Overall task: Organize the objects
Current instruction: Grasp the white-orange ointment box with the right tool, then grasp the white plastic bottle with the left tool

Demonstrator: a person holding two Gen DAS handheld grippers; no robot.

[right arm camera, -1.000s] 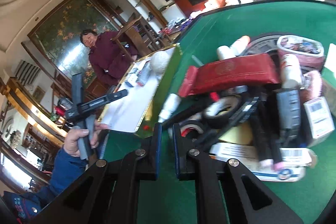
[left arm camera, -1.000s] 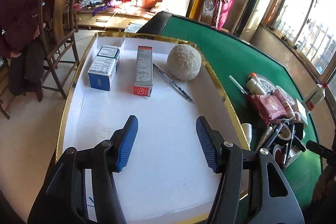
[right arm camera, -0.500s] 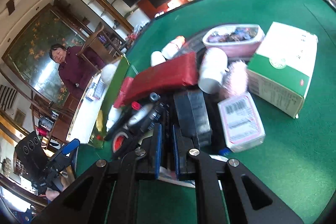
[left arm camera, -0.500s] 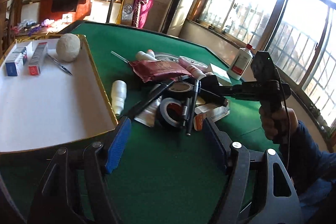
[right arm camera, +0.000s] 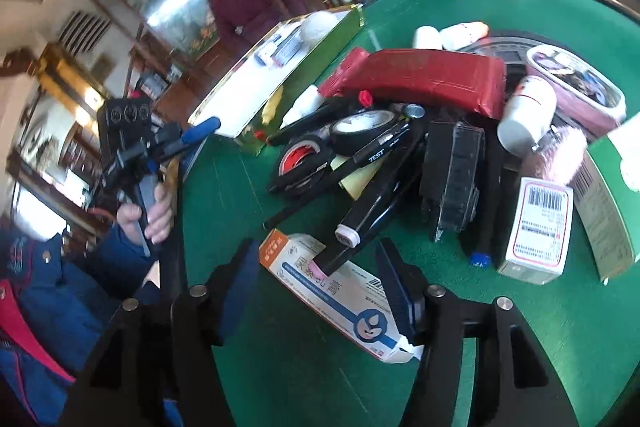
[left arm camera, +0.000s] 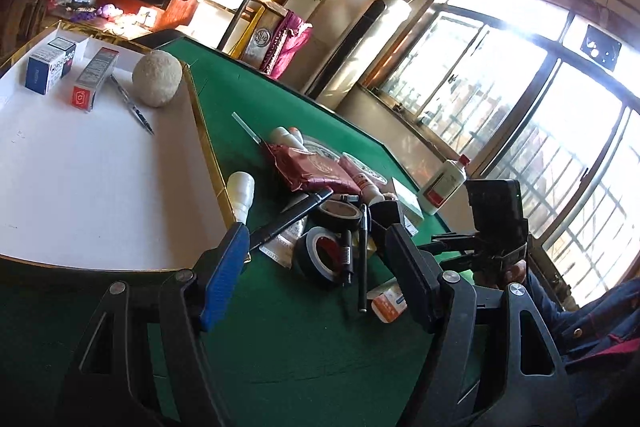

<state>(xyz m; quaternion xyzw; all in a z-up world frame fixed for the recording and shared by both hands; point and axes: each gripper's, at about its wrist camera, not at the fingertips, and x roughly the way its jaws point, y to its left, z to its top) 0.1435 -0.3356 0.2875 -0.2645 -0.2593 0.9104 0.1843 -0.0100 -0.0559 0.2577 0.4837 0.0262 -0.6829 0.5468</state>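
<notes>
Right gripper point(right arm camera: 320, 277) just opened, straddling white box point(right arm camera: 334, 289), untouched, at pile's near edge.

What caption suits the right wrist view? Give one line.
Open right tool poised over a white-and-orange box beside cluttered tape rolls and pens.

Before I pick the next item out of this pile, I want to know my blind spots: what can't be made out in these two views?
- Right wrist view: the far end of the white box near the right gripper is hidden behind a finger.
- Right wrist view: the green box is cut off by the frame edge.
- Left wrist view: print on the boxes on the white tray is too small to read.
- Left wrist view: window glare washes out the white bottle label.
</notes>
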